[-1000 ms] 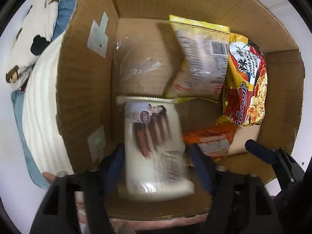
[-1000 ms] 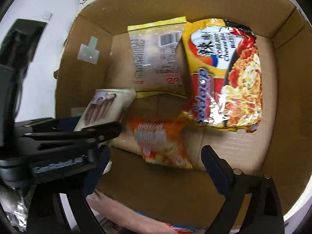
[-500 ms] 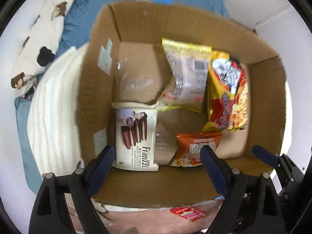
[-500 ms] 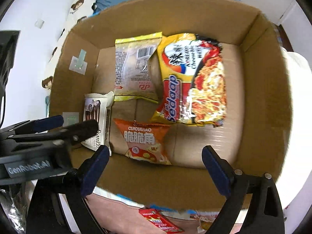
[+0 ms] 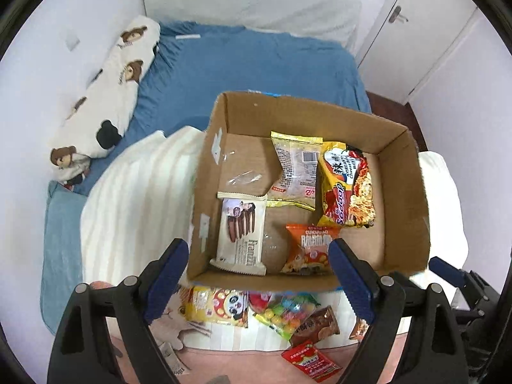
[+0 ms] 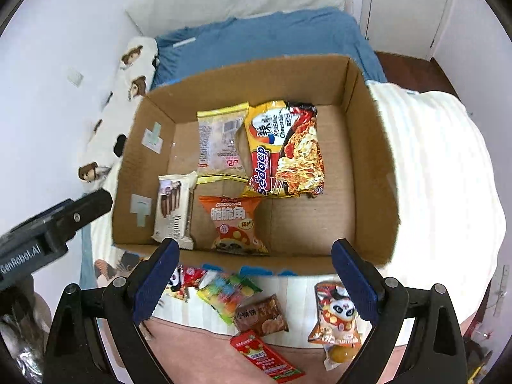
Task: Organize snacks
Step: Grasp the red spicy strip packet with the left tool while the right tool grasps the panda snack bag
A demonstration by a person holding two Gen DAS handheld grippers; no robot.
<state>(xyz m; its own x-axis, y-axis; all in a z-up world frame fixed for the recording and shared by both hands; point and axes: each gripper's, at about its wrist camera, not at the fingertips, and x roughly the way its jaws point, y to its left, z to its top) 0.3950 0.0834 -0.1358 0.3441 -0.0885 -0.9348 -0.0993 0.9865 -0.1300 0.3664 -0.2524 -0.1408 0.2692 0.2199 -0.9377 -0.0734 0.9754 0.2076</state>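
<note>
An open cardboard box [image 5: 403, 192] [image 6: 374, 166] sits on the bed. Inside lie a white Franzzi cookie pack [image 5: 241, 230] [image 6: 174, 211], an orange snack bag [image 5: 310, 246] [image 6: 235, 220], a Sedaap noodle pack [image 5: 347, 185] [image 6: 288, 150] and a pale yellow-edged packet [image 5: 296, 166] [image 6: 220, 140]. My left gripper [image 5: 257, 262] is open and empty, above the box's near wall. My right gripper [image 6: 252, 268] is open and empty, above that near wall too. Loose snacks lie in front of the box: a colourful candy bag [image 5: 288, 313] [image 6: 228, 291], a brown cookie pack [image 6: 260, 318], a red sachet [image 5: 310, 360] [image 6: 265, 356], panda packs [image 5: 220, 307] [image 6: 336, 316].
The box rests on a white ribbed blanket [image 5: 134, 198] [image 6: 438, 172] over a blue bed sheet [image 5: 256, 64]. A bear-print pillow [image 5: 105, 99] lies along the left wall. A door [image 5: 412, 22] stands at the back right. The left gripper's body [image 6: 48, 230] shows at the right wrist view's left edge.
My left gripper let go of the Franzzi cookie pack, which now lies in the box's near-left corner. Both grippers pulled back and up, out of the box.
</note>
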